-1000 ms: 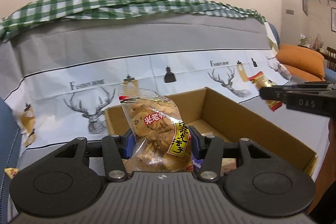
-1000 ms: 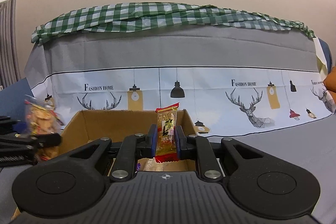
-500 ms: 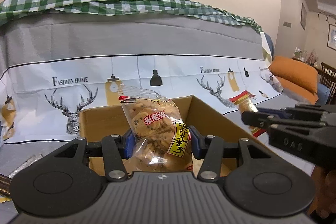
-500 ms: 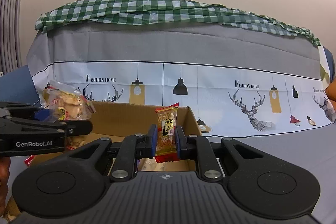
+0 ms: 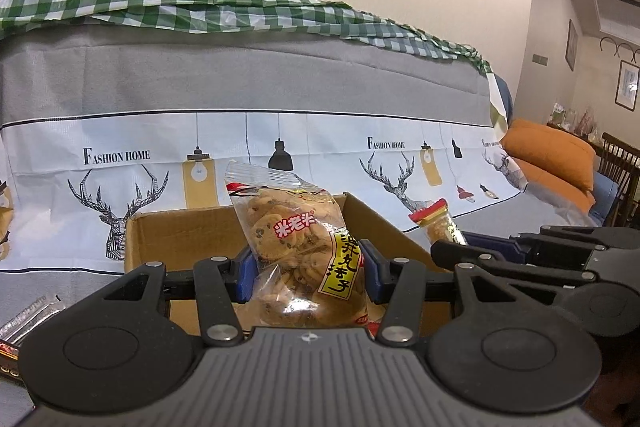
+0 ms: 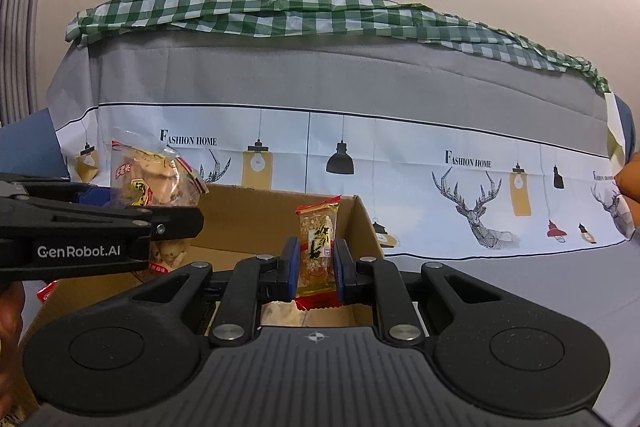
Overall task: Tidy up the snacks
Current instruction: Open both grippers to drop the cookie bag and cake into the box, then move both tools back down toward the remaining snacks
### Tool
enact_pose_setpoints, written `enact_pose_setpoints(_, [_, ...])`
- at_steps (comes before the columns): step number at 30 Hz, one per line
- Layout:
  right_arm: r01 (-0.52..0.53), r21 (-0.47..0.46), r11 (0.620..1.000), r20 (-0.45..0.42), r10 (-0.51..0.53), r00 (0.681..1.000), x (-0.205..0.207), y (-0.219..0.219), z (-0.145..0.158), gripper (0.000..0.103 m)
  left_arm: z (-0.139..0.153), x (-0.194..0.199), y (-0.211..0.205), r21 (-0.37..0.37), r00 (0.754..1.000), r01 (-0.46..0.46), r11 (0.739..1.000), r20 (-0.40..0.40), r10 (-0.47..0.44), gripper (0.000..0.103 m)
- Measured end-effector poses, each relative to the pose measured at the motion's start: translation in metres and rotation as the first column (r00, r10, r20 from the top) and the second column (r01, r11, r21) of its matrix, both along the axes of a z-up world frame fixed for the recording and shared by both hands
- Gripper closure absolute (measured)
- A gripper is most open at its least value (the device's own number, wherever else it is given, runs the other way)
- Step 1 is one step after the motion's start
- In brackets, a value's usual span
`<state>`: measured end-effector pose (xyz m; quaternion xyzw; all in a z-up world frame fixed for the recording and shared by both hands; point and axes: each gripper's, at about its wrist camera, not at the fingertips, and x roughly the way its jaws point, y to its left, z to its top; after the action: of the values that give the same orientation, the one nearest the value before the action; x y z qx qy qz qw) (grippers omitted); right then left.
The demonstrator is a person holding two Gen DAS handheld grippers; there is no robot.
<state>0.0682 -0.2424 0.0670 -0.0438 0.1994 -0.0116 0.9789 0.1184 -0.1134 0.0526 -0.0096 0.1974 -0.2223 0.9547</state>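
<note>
Snacks: one cookie bag (image 5: 298, 255) clamped in left gripper (image 5: 306, 277), one bar (image 6: 317, 247) in right gripper (image 6: 316, 267) (over one box (image 6: 248, 215)).

The left gripper (image 5: 307, 277), clamping its cookie bag (image 5: 298, 251), swung from 9 o'clock toward the cardboard box (image 6: 256, 211), closing on the right gripper (image 5: 448, 247) and its snack bar (image 5: 438, 223) at 3 o'clock

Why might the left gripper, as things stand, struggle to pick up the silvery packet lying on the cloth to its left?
Probably it could not yet: the left gripper is shut on a cookie bag over the cardboard box, so its jaws are full. The silvery packet itself lies uncovered.
</note>
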Motion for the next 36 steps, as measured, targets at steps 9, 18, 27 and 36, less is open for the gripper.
enact_pose_setpoints(9, [0.000,-0.008,1.000,-0.004,0.000,1.000,0.002,0.002,-0.001,0.085,0.001,-0.001,0.003,-0.012,1.000,-0.006,1.000,0.003,0.006,0.047])
enact_pose_setpoints(18, [0.001,-0.020,1.000,-0.015,-0.002,1.000,0.004,0.001,-0.003,0.083,0.000,0.002,0.002,-0.016,0.999,0.026,1.000,-0.028,-0.027,0.036])
enact_pose_setpoints(27, [0.035,0.002,0.999,-0.033,-0.035,0.999,0.010,0.002,-0.004,0.052,0.001,-0.001,0.015,-0.044,1.000,0.011,0.999,0.007,-0.010,0.030])
enact_pose_setpoints(36, [0.051,0.027,0.998,-0.036,-0.050,0.998,0.009,0.011,-0.006,0.046,0.004,-0.011,0.058,-0.127,1.000,0.023,0.992,0.003,-0.023,0.051])
